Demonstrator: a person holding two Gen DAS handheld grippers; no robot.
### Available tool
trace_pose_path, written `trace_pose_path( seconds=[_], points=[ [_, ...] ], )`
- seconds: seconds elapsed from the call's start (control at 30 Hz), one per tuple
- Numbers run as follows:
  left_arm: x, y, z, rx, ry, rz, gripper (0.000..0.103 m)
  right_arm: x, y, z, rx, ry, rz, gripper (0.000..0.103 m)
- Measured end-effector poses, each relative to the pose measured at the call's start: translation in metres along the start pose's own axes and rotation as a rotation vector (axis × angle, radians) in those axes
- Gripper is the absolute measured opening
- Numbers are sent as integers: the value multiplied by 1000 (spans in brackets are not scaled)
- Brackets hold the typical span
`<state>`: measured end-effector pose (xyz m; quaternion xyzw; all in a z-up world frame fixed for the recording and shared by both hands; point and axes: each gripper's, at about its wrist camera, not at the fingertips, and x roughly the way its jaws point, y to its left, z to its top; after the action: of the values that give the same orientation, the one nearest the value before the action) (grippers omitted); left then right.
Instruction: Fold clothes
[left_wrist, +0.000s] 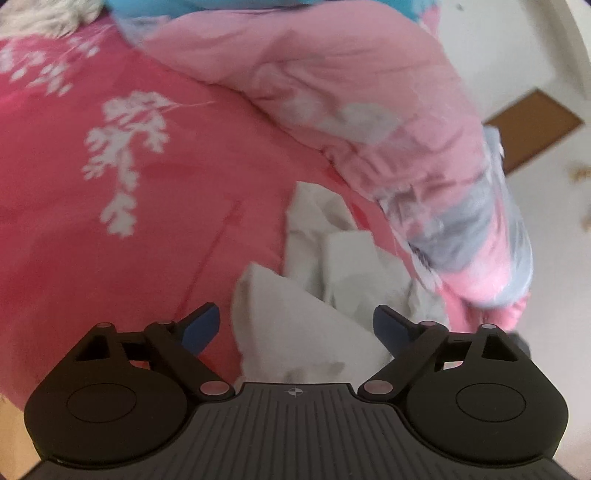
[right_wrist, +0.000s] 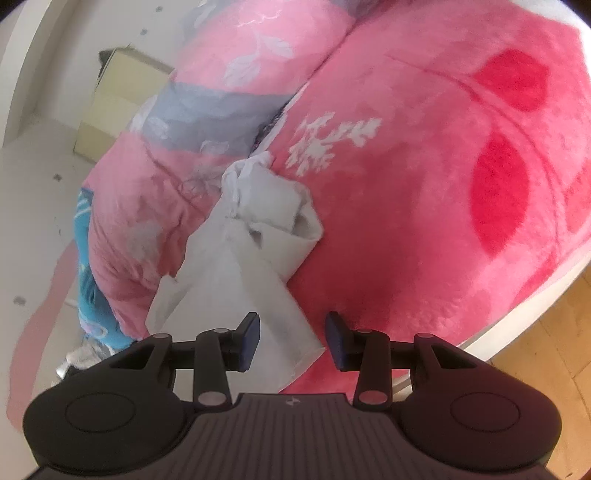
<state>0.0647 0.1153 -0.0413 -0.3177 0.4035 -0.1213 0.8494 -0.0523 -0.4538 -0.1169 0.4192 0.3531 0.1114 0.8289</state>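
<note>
A crumpled white garment (left_wrist: 332, 266) lies on the pink floral blanket (left_wrist: 110, 221) of a bed, beside a rolled pink quilt (left_wrist: 332, 92). My left gripper (left_wrist: 295, 317) stands wide open just over the garment's near fold, its blue pads clear of the cloth. In the right wrist view the same white garment (right_wrist: 255, 236) stretches toward me, bunched at its far end. My right gripper (right_wrist: 292, 326) is half open over the garment's near corner. That corner lies between its fingers, and the pads do not press on it.
The rolled pink and grey quilt (right_wrist: 192, 147) lines the bed's far side, with a blue cloth (right_wrist: 88, 288) under its end. The bed's edge (right_wrist: 517, 314) and wooden floor (right_wrist: 554, 350) are at the right. A pale cabinet (right_wrist: 110, 118) stands by the white wall.
</note>
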Motion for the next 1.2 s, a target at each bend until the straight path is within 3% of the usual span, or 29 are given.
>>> trace_pose_path(
  seconds=[0.3, 0.43, 0.6, 0.67, 0.77, 0.9, 0.97, 1.07, 1.2],
  points=[
    [5, -45, -21, 362, 84, 177, 75, 10, 11, -2, -82, 21, -9, 39],
    [-8, -58, -35, 504, 38, 218, 77, 10, 8, -2, -71, 19, 6, 39],
    [-2, -66, -51, 700, -8, 345, 74, 11, 6, -2, -64, 16, 13, 39],
    [6, -66, -53, 742, -11, 387, 53, 12, 5, -2, -63, 15, 13, 39],
    [12, -63, -49, 727, -43, 410, 39, 12, 3, -1, -54, 12, 15, 36],
    [8, -61, -41, 674, -93, 376, 20, 11, 2, -1, -48, 10, 7, 32],
    [5, -60, -37, 647, -121, 364, 13, 11, 3, -1, -53, 9, -5, 16],
    [0, -51, -26, 534, -138, 295, 9, 9, 7, -1, -63, 2, 18, 2],
    [-3, -30, -7, 322, -114, 152, 6, 2, 20, 6, -83, -29, 95, 2]
  ],
)
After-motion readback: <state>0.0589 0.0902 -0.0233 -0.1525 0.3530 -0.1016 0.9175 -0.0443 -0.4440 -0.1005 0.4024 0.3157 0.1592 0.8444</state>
